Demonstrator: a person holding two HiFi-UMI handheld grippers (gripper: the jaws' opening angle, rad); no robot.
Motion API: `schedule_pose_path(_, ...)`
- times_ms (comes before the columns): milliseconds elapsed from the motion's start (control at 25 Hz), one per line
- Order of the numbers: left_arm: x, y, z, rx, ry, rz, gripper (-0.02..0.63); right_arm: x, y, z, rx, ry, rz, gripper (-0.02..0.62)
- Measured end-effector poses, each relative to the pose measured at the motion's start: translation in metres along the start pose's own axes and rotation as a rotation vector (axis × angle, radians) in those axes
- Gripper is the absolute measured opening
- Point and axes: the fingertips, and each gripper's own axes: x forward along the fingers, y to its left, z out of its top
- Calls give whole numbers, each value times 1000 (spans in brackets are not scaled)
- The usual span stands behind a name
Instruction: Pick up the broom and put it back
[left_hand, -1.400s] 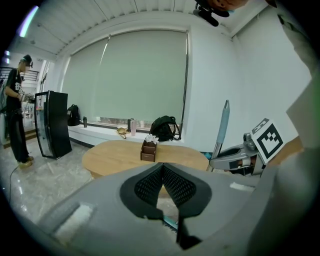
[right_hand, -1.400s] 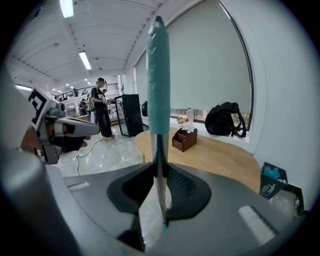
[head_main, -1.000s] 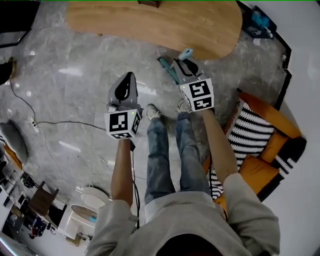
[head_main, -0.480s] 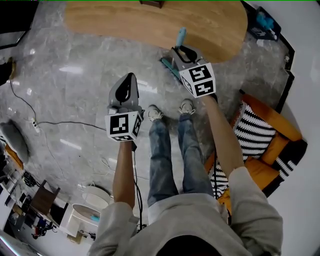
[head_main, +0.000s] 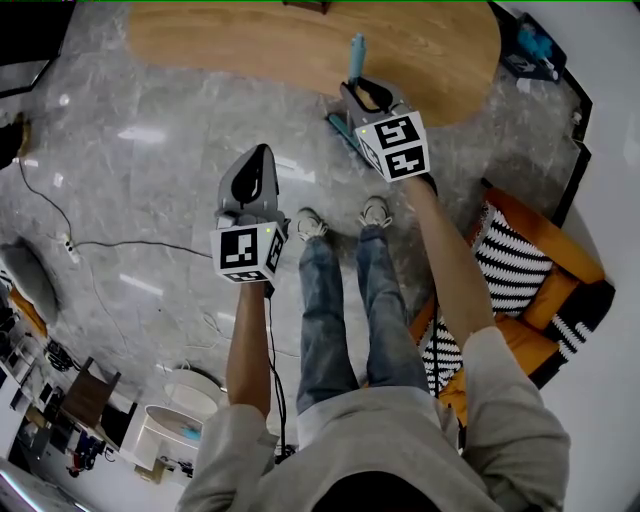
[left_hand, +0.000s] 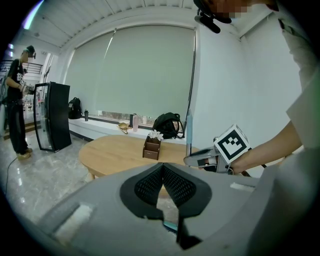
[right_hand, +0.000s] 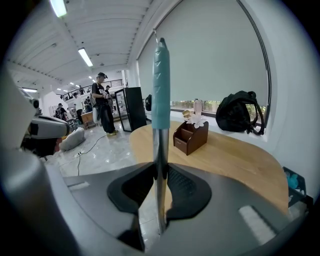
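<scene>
right gripper clamped on the broom shaft

in the right gripper view, the right gripper (right_hand: 160, 170) has its jaws narrowed onto the broom (right_hand: 160, 90), and the dark pads (right_hand: 181, 185) press the metal shaft from both sides. the shaft stands upright through the middle of the frame, its teal grip reaching toward the top. in the head view the same gripper sits at upper centre, at the edge of the wooden table (head_main: 250, 45), with the teal end of the handle poking out above it. the left gripper (left_hand: 163, 166) has its jaws together with nothing between them. in the head view it shows left of centre, over the grey marble floor (head_main: 130, 180).
</scene>
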Motion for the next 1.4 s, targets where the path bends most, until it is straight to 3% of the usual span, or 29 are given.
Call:
schedule_pose_path(680,-5,8,-1,-19,-5,13,5,8,-1,5,-30,13,-21,89)
schedule_pose_path(1080,-10,8,0,-20,-9,16,5,3,4,2,-12,-12,-18,202)
schedule_pose_path(1400,-16,8,6,-26,-27,26,5,-27,2,6,14,-67,-69,218)
